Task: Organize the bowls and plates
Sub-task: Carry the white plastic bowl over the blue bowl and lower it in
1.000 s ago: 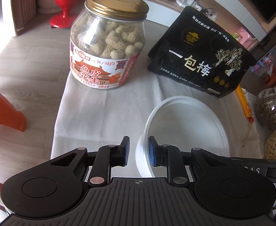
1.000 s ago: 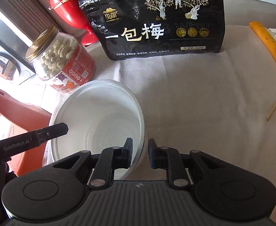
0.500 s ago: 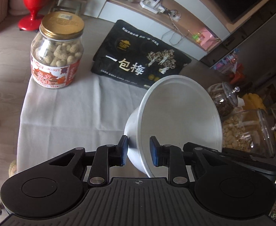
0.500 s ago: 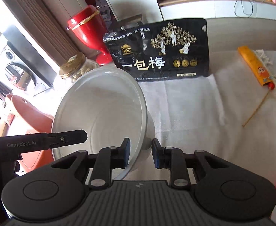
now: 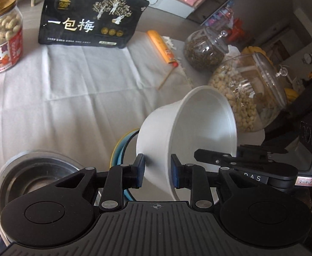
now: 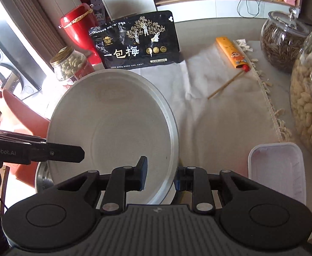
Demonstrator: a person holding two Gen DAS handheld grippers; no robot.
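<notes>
A white plastic bowl (image 5: 190, 128) hangs tilted above the table, held at opposite sides of its rim. My left gripper (image 5: 157, 170) has the bowl's wall between its pads, one pad outside and one inside, and its jaws are closing. My right gripper (image 6: 161, 172) is shut on the other side of the rim of the bowl (image 6: 113, 123). Its finger also shows inside the bowl in the left wrist view. Under the bowl sits a blue bowl with a yellow rim (image 5: 122, 147), partly hidden. A steel bowl (image 5: 32, 175) stands to its left.
On the white cloth (image 5: 81, 89) stand a peanut jar (image 5: 2, 36), a black snack bag (image 5: 87, 19), an orange packet (image 5: 162, 47) with a thin stick, and two glass jars (image 5: 205, 49) (image 5: 252, 93). A white rectangular tray (image 6: 277, 166) lies near the right gripper.
Both grippers have lifted the white bowl off the cloth and carried it toward the glass jars. It now tilts more, and the steel and blue bowls have come into view below.
</notes>
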